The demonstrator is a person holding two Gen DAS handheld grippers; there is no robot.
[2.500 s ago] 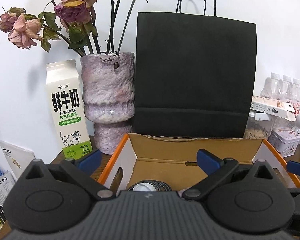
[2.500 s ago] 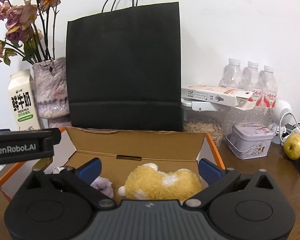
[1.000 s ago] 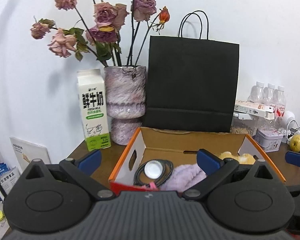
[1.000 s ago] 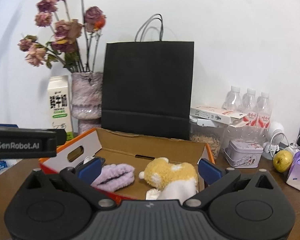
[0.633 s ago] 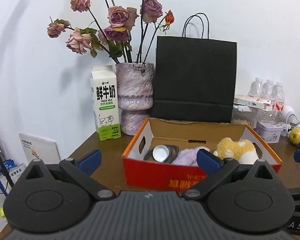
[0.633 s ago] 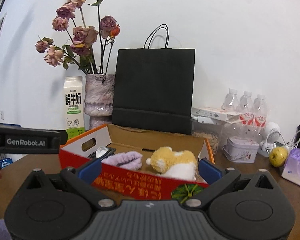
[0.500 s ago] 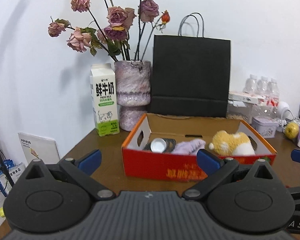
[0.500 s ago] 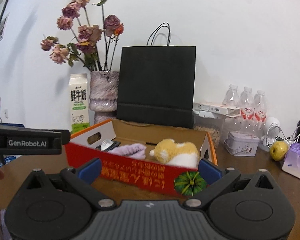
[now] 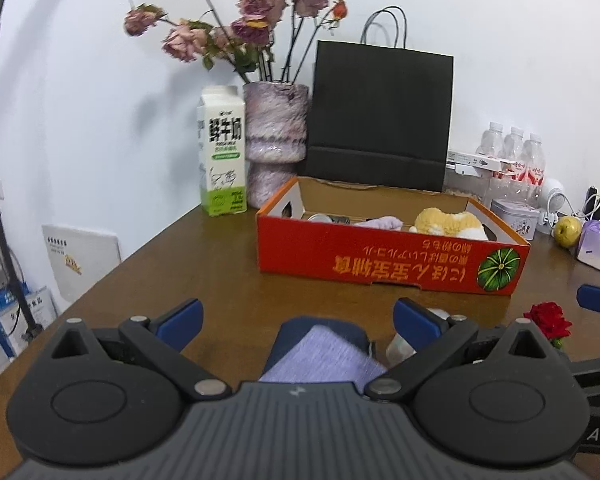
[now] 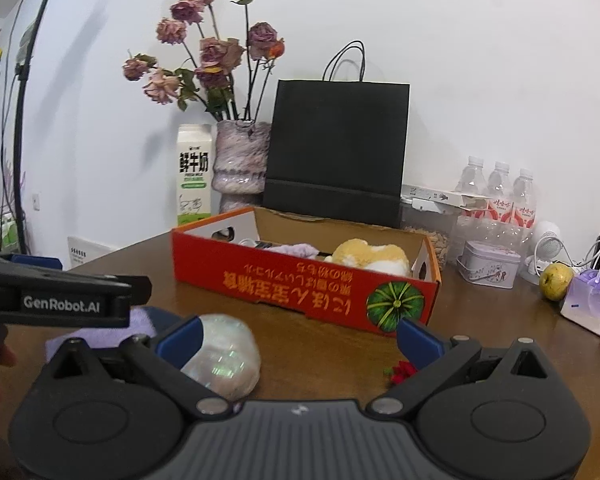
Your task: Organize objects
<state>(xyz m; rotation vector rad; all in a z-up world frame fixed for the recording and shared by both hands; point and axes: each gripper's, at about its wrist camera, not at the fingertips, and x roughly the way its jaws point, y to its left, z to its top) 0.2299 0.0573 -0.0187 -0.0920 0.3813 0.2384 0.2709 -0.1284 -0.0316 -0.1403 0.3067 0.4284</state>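
Tabletop (image 9: 204,256) of dark wood, seen from both my grippers. My left gripper (image 9: 296,316) and right gripper (image 10: 298,332) both hang with jaws spread wide, holding nothing. Ahead sits an open red cardboard box (image 9: 388,256) containing a yellow plush toy (image 9: 448,222) and a lilac cloth (image 9: 380,222). Nearer me, on the bare wood, lie a folded purple cloth (image 9: 324,352), a shiny pearly pouch (image 10: 224,356) and a small red flower (image 9: 548,320)
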